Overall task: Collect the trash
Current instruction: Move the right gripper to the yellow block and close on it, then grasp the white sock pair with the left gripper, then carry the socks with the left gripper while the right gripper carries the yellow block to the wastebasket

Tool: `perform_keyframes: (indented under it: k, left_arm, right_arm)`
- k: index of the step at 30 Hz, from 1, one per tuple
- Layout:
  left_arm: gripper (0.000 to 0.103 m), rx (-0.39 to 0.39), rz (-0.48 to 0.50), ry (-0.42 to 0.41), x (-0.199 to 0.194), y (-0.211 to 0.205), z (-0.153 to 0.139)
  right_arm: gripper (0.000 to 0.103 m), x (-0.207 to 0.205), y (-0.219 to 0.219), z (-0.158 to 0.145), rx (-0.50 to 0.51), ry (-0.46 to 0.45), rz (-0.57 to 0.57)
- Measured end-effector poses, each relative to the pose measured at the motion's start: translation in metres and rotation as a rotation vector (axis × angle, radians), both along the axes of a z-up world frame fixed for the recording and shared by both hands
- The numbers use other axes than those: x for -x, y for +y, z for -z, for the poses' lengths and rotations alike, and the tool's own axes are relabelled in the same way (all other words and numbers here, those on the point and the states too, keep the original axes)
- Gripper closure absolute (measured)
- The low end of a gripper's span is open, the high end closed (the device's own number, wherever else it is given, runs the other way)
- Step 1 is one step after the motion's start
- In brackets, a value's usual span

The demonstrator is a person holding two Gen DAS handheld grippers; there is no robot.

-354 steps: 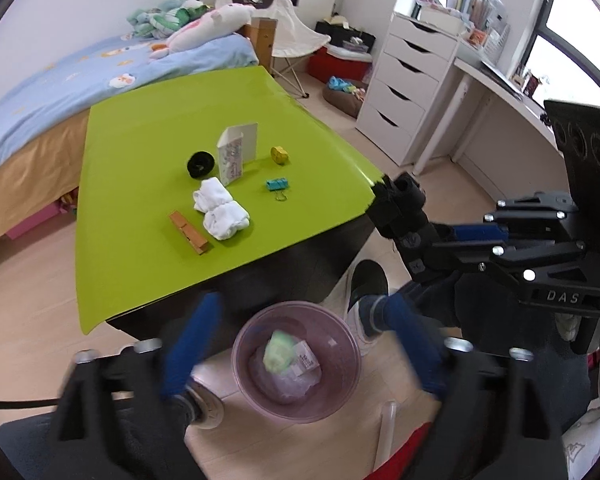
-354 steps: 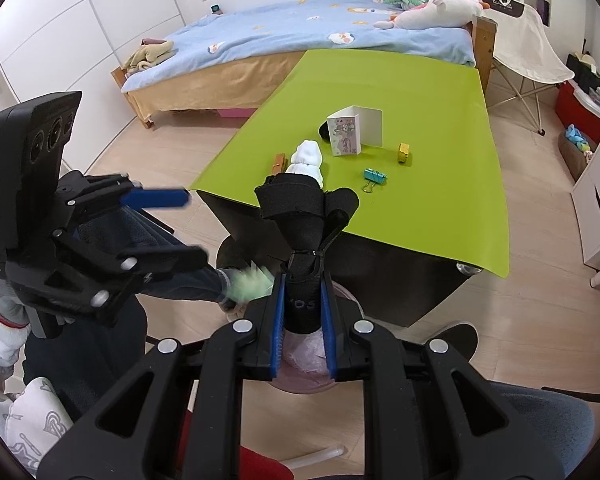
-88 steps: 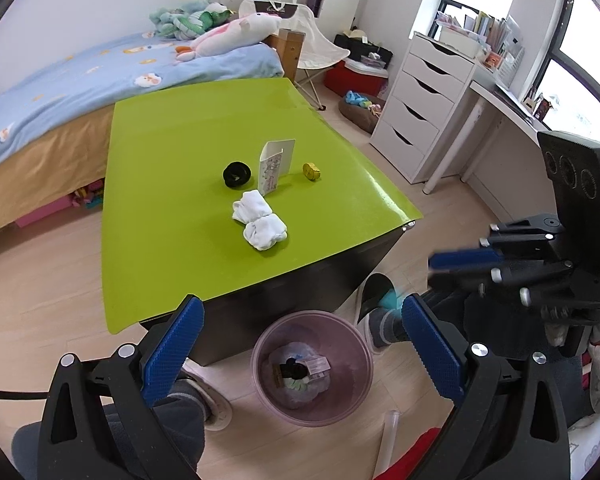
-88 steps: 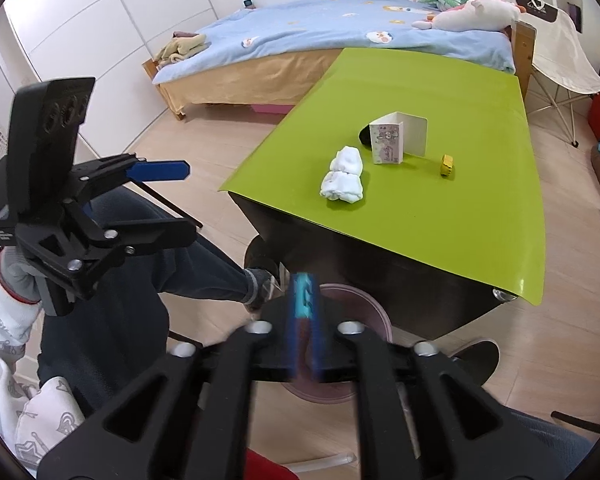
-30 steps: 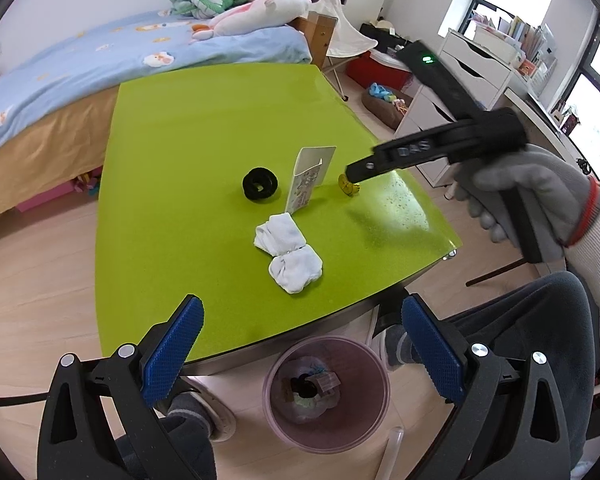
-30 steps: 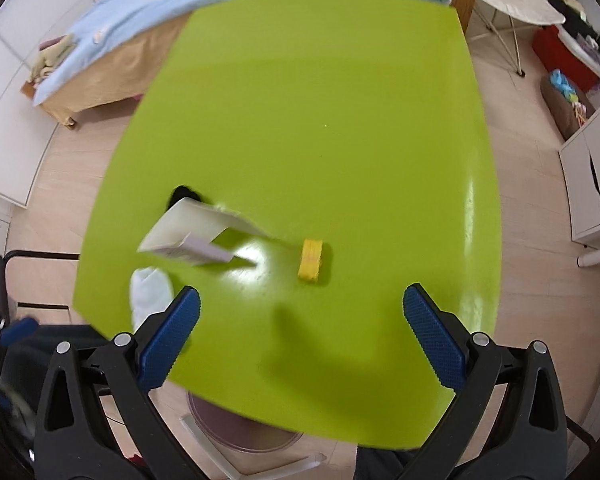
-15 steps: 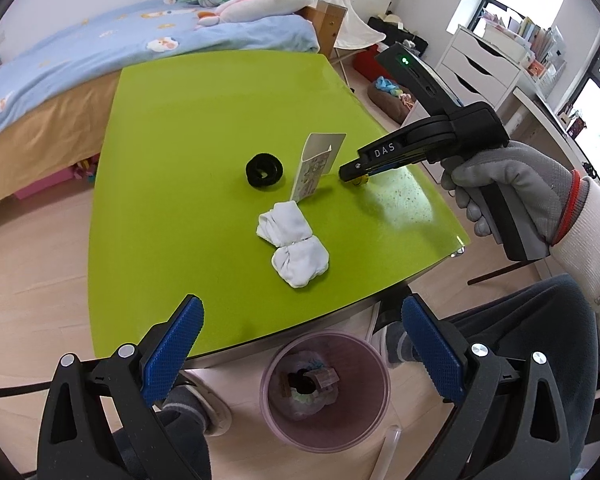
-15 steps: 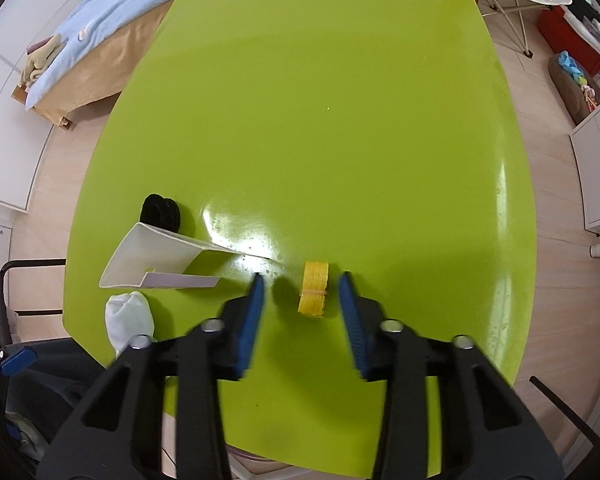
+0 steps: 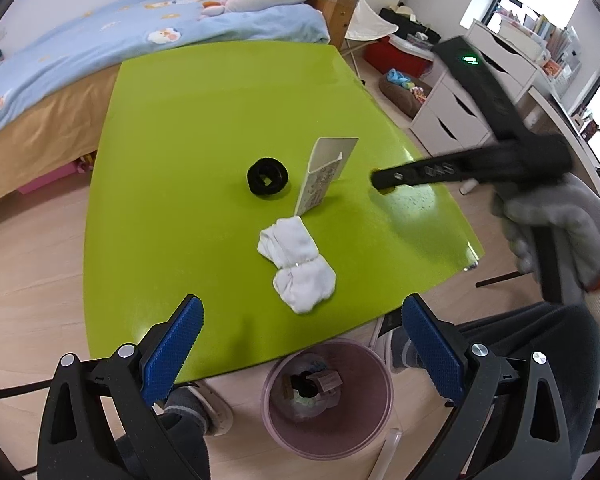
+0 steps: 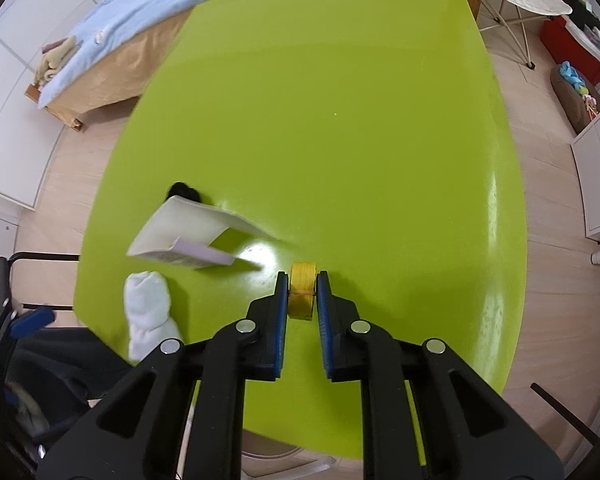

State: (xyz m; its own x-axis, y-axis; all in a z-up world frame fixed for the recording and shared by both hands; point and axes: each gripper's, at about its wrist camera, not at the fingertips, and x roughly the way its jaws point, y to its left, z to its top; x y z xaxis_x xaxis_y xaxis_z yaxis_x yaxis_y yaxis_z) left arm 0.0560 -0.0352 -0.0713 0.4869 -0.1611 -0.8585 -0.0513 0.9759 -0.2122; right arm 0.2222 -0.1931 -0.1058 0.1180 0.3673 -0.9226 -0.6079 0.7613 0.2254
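Yellow clip (image 10: 301, 292) sits on the green bench (image 10: 340, 120) right between the right tongs (image 10: 302, 292) | jaws closing on it, were wide a second ago | left tongs (image 9: 300, 344) wide, holding nothing

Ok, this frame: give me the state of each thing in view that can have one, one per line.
right gripper: closing, fingers against the yellow block.
yellow block: on the green table, between the right fingers.
left gripper: open, empty.
folded card: standing on edge.
white socks: bundled, lying on the table.
black ring: lying flat.
pink bin: on the floor, open, trash inside.
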Motion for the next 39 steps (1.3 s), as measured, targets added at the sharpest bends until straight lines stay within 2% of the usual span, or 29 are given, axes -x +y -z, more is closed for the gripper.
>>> perform_keyframes:
  k: [13, 14, 16, 17, 19, 20, 22, 25, 30, 39]
  left_arm:
    - [0.008, -0.014, -0.082, 0.156, -0.045, -0.004, 0.040]
    - [0.010, -0.018, -0.088, 0.164, -0.046, -0.004, 0.043]
    - [0.023, -0.022, -0.100, 0.181, -0.049, -0.004, 0.049]
    - [0.024, -0.022, -0.100, 0.184, -0.050, -0.005, 0.050]
    - [0.039, -0.025, -0.099, 0.193, -0.049, -0.004, 0.054]
    - [0.042, -0.022, -0.097, 0.192, -0.049, -0.005, 0.054]
    - [0.058, -0.010, -0.088, 0.182, -0.047, -0.004, 0.054]
    - [0.068, 0.000, -0.076, 0.164, -0.046, -0.005, 0.051]
    - [0.071, 0.006, -0.064, 0.143, -0.043, -0.002, 0.049]
    - [0.071, -0.022, -0.021, 0.057, -0.023, 0.001, 0.023]
  right_arm:
    - [0.089, 0.019, -0.020, -0.008, -0.005, -0.023, -0.026]
    - [0.089, 0.020, -0.020, -0.007, -0.005, -0.023, -0.026]
    - [0.089, 0.021, -0.021, -0.006, -0.002, -0.024, -0.030]
    - [0.089, 0.022, -0.022, -0.005, -0.003, -0.023, -0.030]
    - [0.089, 0.023, -0.022, -0.005, -0.007, -0.023, -0.030]
    - [0.089, 0.023, -0.023, -0.005, -0.009, -0.024, -0.031]
    - [0.089, 0.025, -0.022, -0.005, -0.012, -0.028, -0.035]
    - [0.089, 0.027, -0.024, -0.005, -0.017, -0.032, -0.037]
    - [0.089, 0.033, -0.027, -0.007, -0.041, -0.041, -0.036]
    - [0.089, 0.059, -0.030, -0.029, -0.086, -0.100, -0.053]
